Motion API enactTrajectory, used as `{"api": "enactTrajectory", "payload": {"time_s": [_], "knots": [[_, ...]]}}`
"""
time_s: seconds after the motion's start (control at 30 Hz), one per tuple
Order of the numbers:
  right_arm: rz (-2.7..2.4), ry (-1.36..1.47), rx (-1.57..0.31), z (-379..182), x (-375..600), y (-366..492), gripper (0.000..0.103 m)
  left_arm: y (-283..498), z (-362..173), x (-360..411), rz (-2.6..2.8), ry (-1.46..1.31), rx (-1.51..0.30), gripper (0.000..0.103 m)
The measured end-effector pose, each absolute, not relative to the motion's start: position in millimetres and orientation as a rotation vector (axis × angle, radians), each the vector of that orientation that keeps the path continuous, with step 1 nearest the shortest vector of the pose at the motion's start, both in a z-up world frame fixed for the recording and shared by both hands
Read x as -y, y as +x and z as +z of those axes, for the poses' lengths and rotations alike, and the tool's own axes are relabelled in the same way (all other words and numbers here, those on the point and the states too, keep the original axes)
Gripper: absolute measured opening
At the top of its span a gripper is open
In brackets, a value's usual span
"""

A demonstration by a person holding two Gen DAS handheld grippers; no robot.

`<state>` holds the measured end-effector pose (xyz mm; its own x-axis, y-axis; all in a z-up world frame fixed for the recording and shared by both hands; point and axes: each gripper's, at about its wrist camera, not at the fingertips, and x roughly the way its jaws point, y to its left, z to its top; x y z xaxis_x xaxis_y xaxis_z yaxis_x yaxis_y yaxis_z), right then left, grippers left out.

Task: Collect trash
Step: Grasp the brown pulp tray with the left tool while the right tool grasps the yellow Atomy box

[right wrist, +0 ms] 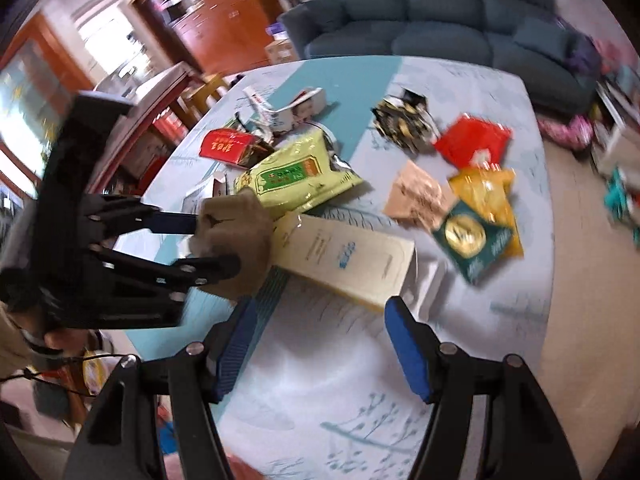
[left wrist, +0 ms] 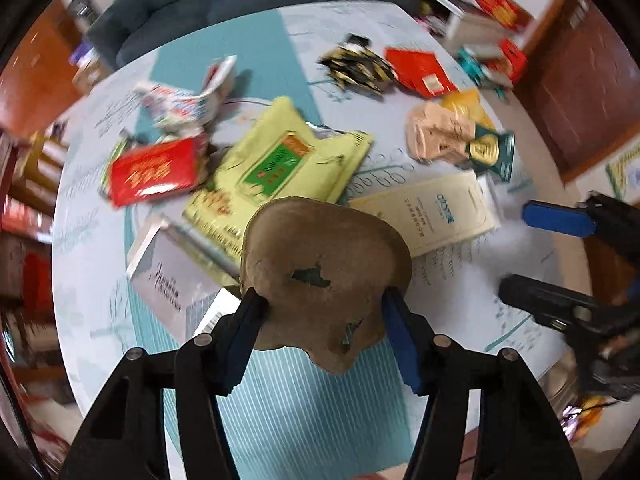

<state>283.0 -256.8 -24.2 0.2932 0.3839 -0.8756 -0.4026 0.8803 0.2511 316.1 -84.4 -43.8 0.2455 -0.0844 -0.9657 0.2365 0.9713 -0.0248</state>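
- The left tongs [left wrist: 324, 300] are closed on a crumpled brown paper bag [left wrist: 320, 264], which is pinched between the two blue pads at its lower, narrower part; a small tear is visible in its face.
- In the right wrist view the same left tongs [right wrist: 216, 244] are seen from the side, with the brown bag [right wrist: 236, 240] bulging out past the fingers, just above the surface [right wrist: 360, 380].
- The right tongs [right wrist: 316, 344] are held wide with nothing between the pads; they hover over a bare patch of the patterned cloth, just short of a long cream carton [right wrist: 348, 260].
- One piece of trash is thus judged as picked up; no bin or collecting bag is seen in either view, so it cannot be told whether anything has yet been deposited.
- Much is left lying on the surface: a yellow-green foil packet [left wrist: 280, 160] and a red packet [left wrist: 156, 170] beyond the bag, a white printed carton [left wrist: 188, 98] farther back, a grey-white box [left wrist: 172, 276] partly under the packet.
- Towards the far right are left a peach-coloured wrapper [left wrist: 436, 136], a green-and-gold packet [left wrist: 490, 152], an orange-yellow bag [right wrist: 486, 188], a flat red packet [left wrist: 420, 70] and a black-and-gold crumpled wrapper [left wrist: 356, 66].
- The task is judged to be at an early stage, with the cream carton the nearest item for the free tongs.
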Motion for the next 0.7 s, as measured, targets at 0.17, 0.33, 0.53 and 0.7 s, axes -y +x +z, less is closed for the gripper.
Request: {"api": "enactTrajectory", "payload": {"time_s": [0.17, 0.33, 0.53, 0.7], "knots": [[0.587, -0.185, -1.150, -32.0, 238.9, 304.1, 0.067, 299.3, -22.0, 60.8, -0.170, -0.012, -1.274, 0.059], [0.652, -0.334, -1.164, -47.4, 222.2, 323.1, 0.067, 289.7, -18.1, 45.4, -0.097, -0.094, -1.273, 0.059], [0.769, -0.509, -1.179, -65.8, 207.1, 333.7, 0.078, 280.1, -26.6, 30.5, -0.024, -0.165, -1.298, 0.059], [0.807, -0.601, -1.234, -84.0, 196.9, 340.6, 0.078, 272.2, -32.3, 25.1, 0.000, -0.188, -1.313, 0.059]]}}
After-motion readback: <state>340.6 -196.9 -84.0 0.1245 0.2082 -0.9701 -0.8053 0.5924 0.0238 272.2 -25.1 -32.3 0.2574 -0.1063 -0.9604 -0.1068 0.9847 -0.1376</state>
